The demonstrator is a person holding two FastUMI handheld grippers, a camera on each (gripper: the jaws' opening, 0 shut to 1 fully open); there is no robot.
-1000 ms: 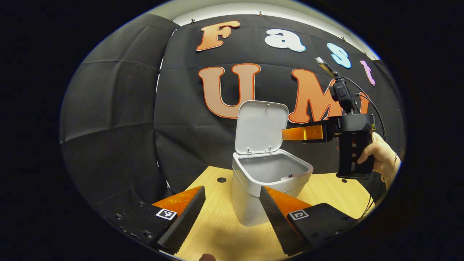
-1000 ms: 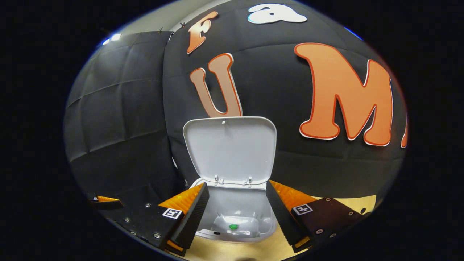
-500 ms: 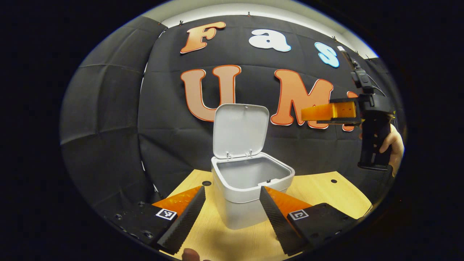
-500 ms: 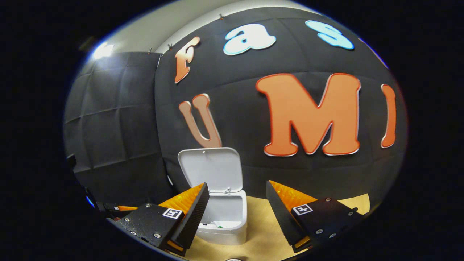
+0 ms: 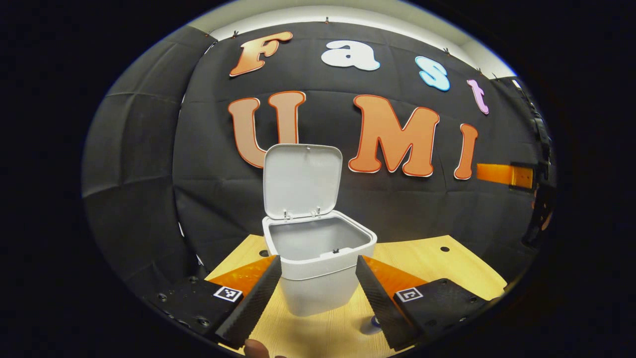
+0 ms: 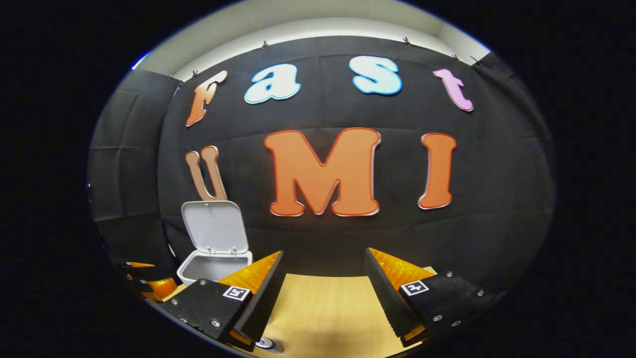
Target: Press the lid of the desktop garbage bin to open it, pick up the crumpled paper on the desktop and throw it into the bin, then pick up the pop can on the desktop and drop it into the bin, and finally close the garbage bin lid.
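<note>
I hold the left gripper (image 5: 318, 288) level and low over the table (image 5: 437, 263), jaws open and empty, straddling the garbage bin (image 5: 318, 268). The bin's lid (image 5: 302, 180) stands upright. I hold the right gripper (image 6: 323, 293) level, jaws open and empty, with the bin to its left.

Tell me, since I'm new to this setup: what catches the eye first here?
The white desktop bin, standing on the wooden table in the left gripper view, with its lid flipped upright and open. The left tongs sit open just before it; the right tongs hang open over bare tabletop.
</note>
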